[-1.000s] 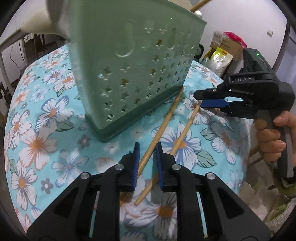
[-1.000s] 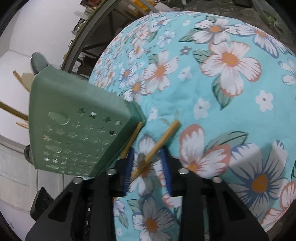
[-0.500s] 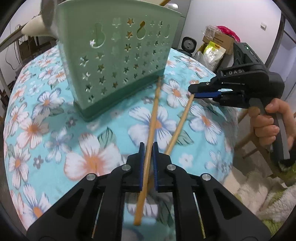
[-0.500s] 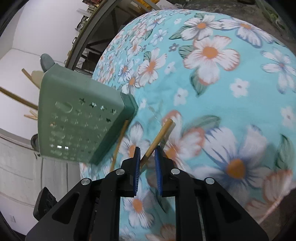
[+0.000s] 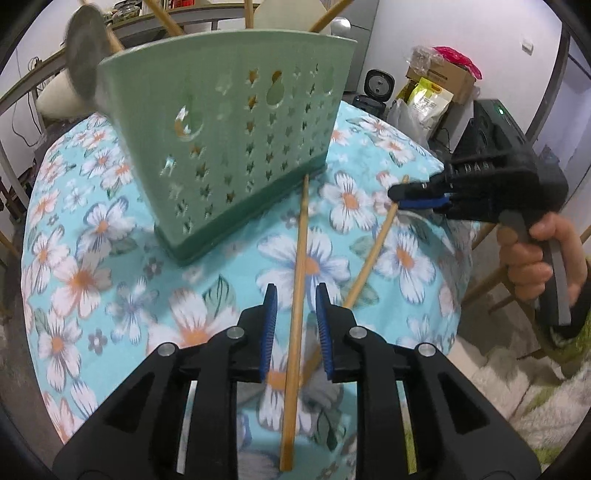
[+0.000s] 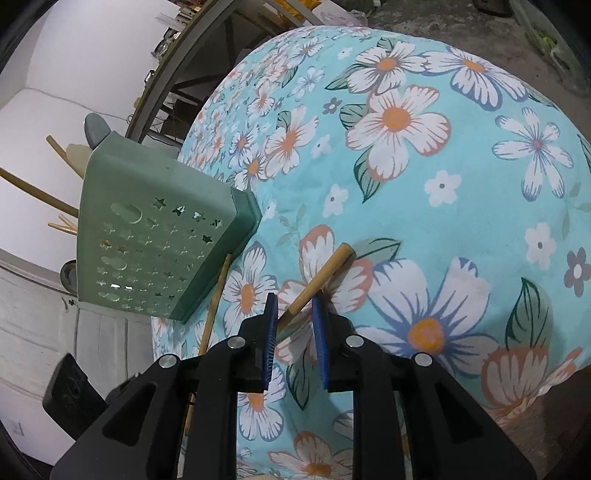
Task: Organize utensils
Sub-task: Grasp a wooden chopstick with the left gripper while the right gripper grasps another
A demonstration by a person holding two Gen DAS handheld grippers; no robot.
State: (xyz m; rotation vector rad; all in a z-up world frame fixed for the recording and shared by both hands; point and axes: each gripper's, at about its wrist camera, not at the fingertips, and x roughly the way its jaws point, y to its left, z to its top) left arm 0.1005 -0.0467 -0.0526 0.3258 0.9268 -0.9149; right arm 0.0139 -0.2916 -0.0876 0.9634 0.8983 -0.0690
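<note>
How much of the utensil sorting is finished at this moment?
Done: several utensils stand in the green holder. In hand: nothing gripped; both grippers, left and right, are opening, each straddling a chopstick. Left: both chopsticks go into the holder.

Utensil holder blocks us ahead
Ahead-left of our left gripper [image 5: 295, 314] stands the green utensil holder [image 5: 236, 147]; to its right, past the right gripper [image 5: 413, 195], the floral cloth [image 5: 369, 110] lies open.

Two chopsticks [image 5: 301, 236] on tablecloth [image 5: 110, 295], right of utensil holder [image 5: 236, 147]
</note>
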